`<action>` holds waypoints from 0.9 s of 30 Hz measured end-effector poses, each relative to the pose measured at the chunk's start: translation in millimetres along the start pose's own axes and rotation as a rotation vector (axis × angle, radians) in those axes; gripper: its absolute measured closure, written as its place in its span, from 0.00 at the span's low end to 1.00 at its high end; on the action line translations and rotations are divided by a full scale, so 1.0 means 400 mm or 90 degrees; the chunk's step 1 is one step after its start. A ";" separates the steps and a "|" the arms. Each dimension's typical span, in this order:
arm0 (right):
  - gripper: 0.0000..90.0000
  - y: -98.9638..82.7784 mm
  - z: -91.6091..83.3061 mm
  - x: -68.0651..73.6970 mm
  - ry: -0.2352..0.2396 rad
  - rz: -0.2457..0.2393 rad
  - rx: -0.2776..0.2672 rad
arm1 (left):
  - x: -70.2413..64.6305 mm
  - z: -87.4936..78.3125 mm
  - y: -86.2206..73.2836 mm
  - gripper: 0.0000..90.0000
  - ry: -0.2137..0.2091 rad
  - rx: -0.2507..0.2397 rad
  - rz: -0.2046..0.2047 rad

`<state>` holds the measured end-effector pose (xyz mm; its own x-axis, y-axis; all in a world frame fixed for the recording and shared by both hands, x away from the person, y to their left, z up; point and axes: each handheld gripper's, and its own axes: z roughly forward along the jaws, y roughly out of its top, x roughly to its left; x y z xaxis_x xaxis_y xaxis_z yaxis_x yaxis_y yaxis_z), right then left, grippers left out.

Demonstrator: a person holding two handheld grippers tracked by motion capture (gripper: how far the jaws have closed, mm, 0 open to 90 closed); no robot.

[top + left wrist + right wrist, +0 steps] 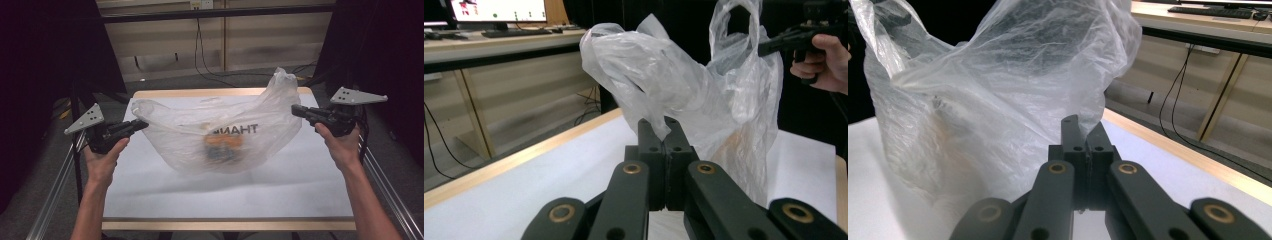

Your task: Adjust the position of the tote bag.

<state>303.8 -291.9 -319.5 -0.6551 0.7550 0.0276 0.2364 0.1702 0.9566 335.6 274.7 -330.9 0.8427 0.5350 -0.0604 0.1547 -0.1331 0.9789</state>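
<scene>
Both grippers, left [140,123] and right [296,110], are clamped on opposite edges of a translucent white plastic bag [225,135], held stretched above the white table [225,192].

Even overhead light, table [150,190] bright, side curtains black. Bag [220,135] print blurred; soft shadow beneath. Gripper views sharp.

I see a thin translucent white plastic carrier bag [220,132] stretched between my two sides above the white worktop [225,190], sagging, with dark mirrored lettering and a blurred orange-blue print.
</scene>
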 end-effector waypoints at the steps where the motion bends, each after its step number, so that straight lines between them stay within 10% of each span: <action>1: 1.00 -0.003 0.006 0.003 -0.001 -0.004 0.005 | 0.003 0.003 -0.004 1.00 -0.006 0.009 0.011; 17: 1.00 -0.098 0.041 -0.018 0.007 0.025 0.037 | 0.004 0.052 -0.053 1.00 -0.031 0.064 0.008; 27: 1.00 -0.144 0.086 0.000 0.017 0.011 0.086 | -0.011 0.111 -0.094 1.00 -0.054 0.152 0.041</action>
<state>314.9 -279.8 -384.4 -0.6689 0.7414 0.0527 0.3407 0.2428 0.9083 349.1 240.2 -376.2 0.8937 0.4479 -0.0253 0.2078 -0.3633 0.9082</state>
